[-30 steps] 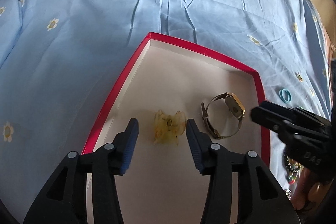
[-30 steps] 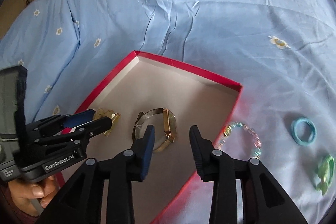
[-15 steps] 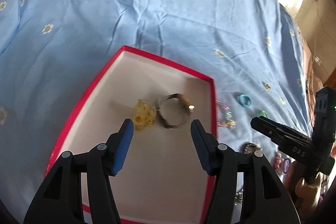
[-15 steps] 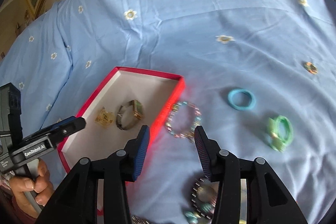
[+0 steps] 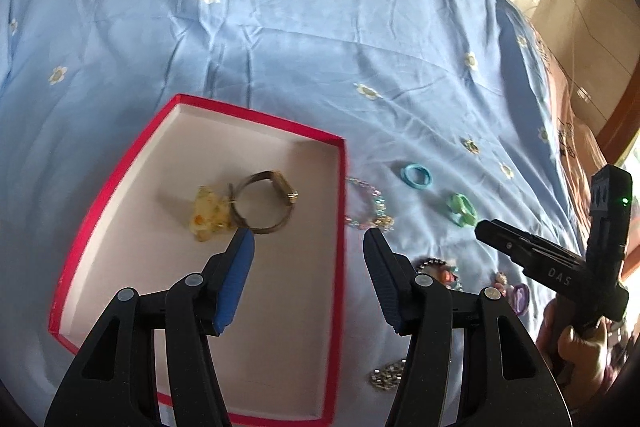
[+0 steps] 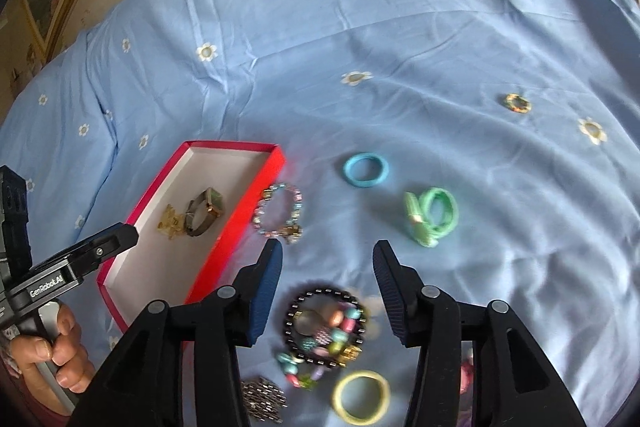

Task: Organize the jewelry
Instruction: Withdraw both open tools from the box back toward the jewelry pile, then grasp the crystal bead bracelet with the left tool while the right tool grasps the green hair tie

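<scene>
Red cardboard walls mark the box (image 5: 343, 211) that serves as the collecting place, and it now holds two pieces: a gold-faced watch (image 5: 266, 201) and, touching its left side, a yellow translucent hair clip (image 5: 208, 213). A second ago both grippers hung low over the box, the left gripper (image 5: 306, 251) straddling the clip and the right gripper (image 6: 326, 261) over the watch; since then both have pulled up and back, so the box looks smaller and the loose pieces to its right have come into sight. Both pairs of tongs stand apart and hold nothing, which suggests the watch and clip are delivered and a fresh pick is due. Just beside the box's right wall lies a pastel beaded bracelet (image 6: 280, 213); farther right of it sit a blue hair ring (image 6: 366, 170) and a green hair tie (image 6: 432, 215), and well beyond these a small gold ring (image 6: 517, 103). Nearer the right wrist camera than the box, between the right gripper's fingers, is a heap with a dark beaded bracelet (image 6: 326, 323) over coloured beads, a yellow ring (image 6: 362, 397) below it, and a silvery mesh piece (image 6: 262, 397) to its left. The heap is blurred, so its items are hard to separate. That heap looks like the likeliest next target for the right gripper.
</scene>
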A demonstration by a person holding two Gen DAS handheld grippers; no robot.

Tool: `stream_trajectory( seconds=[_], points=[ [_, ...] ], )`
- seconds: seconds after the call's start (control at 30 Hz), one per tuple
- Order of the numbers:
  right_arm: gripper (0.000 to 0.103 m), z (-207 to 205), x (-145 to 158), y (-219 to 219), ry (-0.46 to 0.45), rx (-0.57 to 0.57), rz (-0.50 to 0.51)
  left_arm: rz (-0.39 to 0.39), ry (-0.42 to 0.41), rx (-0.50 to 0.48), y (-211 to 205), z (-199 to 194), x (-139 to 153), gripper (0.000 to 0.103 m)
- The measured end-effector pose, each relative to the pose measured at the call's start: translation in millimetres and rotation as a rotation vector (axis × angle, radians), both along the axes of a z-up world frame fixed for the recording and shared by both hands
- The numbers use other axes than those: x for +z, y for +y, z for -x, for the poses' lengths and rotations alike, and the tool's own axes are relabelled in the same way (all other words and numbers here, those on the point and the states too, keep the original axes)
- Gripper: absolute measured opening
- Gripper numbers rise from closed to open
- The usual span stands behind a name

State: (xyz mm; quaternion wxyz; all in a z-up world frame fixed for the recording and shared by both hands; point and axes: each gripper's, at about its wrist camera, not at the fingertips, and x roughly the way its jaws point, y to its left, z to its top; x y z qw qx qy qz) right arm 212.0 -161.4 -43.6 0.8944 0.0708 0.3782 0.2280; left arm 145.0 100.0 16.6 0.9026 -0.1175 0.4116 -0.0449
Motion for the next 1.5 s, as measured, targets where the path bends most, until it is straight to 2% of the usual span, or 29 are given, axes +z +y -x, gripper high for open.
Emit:
stream_trajectory(
  seconds=[0.53, 0.83, 1.03, 1.3, 1.37, 1.43, 1.47, 1.5],
  points=[
    [0.05, -8, -4, -45, 0.004, -0.084, -0.009, -0.026, 0.013, -0.123, -60, -23, -8, 0.056],
    [0.05, -22, -13, -56, 0.017, -0.103, 0.001, -0.039, 0.05, -0.17, -82, -45, -25, 0.056],
    [0.05, -34, -18, -55, 0.022, -0.097, 0.019, -0.081, 0.096, -0.197, -98, -68, -41, 0.055],
    [0.049, -55, -33, -52, 0.049, -0.087, 0.049, -0.127, 0.17, -0.197, -109, -98, -67, 0.045],
    [0.049, -60, -36, -50, 0.055, -0.083, 0.059, -0.131, 0.204, -0.192, -109, -103, -77, 0.037],
    [0.048, -64, -38, -47, 0.061, -0.078, 0.068, -0.137, 0.2, -0.193, -111, -104, -79, 0.035],
    [0.047, -66, -39, -46, 0.061, -0.076, 0.075, -0.141, 0.197, -0.197, -111, -103, -79, 0.031],
    [0.042, -67, -40, -44, 0.06, -0.073, 0.084, -0.14, 0.192, -0.201, -111, -103, -78, 0.028]
  ],
)
